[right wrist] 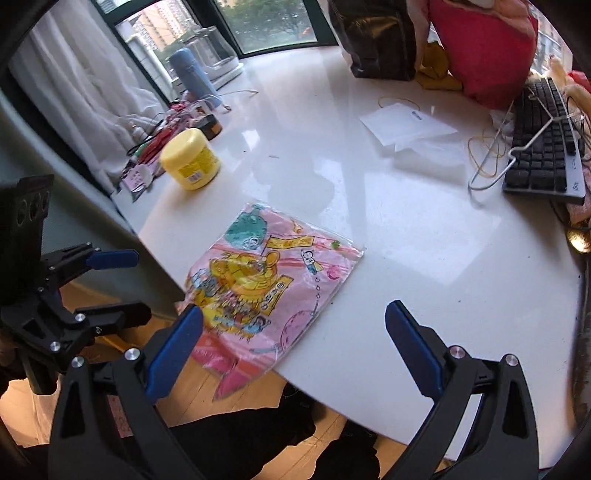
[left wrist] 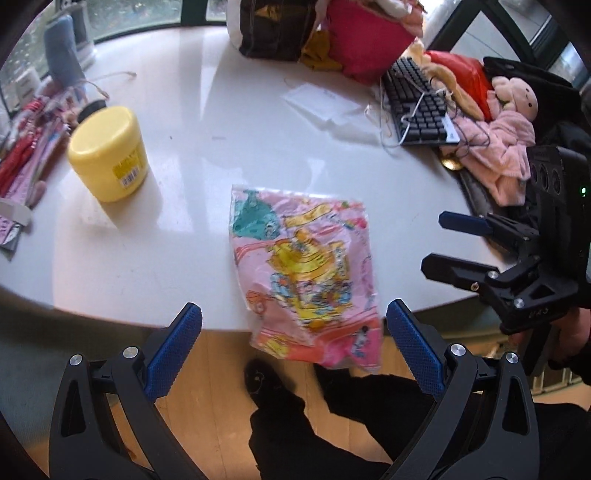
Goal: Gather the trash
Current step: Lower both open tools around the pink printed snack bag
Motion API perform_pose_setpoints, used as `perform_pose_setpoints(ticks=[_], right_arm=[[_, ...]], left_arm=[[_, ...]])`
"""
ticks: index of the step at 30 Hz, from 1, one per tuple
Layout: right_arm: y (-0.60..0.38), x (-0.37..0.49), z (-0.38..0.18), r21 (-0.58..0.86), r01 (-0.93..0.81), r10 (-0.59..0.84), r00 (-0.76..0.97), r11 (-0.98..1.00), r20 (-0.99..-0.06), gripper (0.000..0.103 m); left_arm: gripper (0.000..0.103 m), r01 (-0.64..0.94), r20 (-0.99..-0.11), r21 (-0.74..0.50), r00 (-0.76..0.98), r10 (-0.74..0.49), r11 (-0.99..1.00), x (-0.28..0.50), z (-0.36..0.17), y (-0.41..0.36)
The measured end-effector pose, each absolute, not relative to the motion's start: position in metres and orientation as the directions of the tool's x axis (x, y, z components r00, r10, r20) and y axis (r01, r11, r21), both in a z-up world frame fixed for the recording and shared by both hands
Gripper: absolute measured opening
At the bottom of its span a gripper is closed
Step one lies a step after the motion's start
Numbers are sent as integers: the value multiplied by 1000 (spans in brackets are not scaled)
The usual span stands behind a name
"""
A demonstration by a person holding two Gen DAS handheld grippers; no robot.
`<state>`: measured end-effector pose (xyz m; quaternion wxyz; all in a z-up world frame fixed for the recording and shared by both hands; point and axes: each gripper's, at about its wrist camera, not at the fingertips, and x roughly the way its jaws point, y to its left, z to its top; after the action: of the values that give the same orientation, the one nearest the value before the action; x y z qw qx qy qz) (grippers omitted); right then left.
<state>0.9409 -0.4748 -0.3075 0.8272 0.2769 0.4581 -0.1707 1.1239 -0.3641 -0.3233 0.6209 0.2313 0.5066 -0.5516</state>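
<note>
A pink cartoon-printed plastic bag (left wrist: 306, 273) lies flat on the round white table (left wrist: 184, 229), its near end hanging over the table's front edge. It also shows in the right wrist view (right wrist: 266, 284). My left gripper (left wrist: 293, 347) is open and empty, its blue pads either side of the bag's overhanging end. My right gripper (right wrist: 293, 347) is open and empty just right of the bag; it appears in the left wrist view (left wrist: 443, 240) at the table's right edge. The left gripper shows in the right wrist view (right wrist: 125, 284) off the table's left side.
A yellow jar (left wrist: 109, 153) stands at the left, with red and pink clutter (left wrist: 26, 162) and a blue bottle (left wrist: 62, 51) behind it. A clear plastic sheet (left wrist: 325, 103), a black keyboard (left wrist: 421, 103), plush toys (left wrist: 506, 122) and bags (left wrist: 317, 29) sit at the back right.
</note>
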Motion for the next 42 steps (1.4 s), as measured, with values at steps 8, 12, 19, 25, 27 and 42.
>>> perform_pose_setpoints(ticks=[8,12,19,25,27,42], right_arm=[[-482,954,-329,320,608,-42,504,726,-863,96],[-488,960,-341,342,641,-33,497,687,-867,96],[-490,966,-356,349,665,-21,481,660,-876,71],[-490,965,-364,366,682,-10,480,634,-877,71],[-490,965,-365,375,679,-1,484,631,-875,68],[-489,966,-372,414,693,22,499,591,-866,59]], left_arm=[[97,916,-876,-335,-217,-430,220,1145,-353,-380],[97,915,-870,-356,-249,-425,192,1150,-361,-389],[96,904,-862,-387,-285,-420,181,1156,-373,-394],[83,891,-856,-416,-319,-406,179,1159,-383,-395],[79,890,-856,-421,-324,-403,177,1159,-385,-395],[54,887,-854,-424,-324,-407,184,1152,-390,-401]])
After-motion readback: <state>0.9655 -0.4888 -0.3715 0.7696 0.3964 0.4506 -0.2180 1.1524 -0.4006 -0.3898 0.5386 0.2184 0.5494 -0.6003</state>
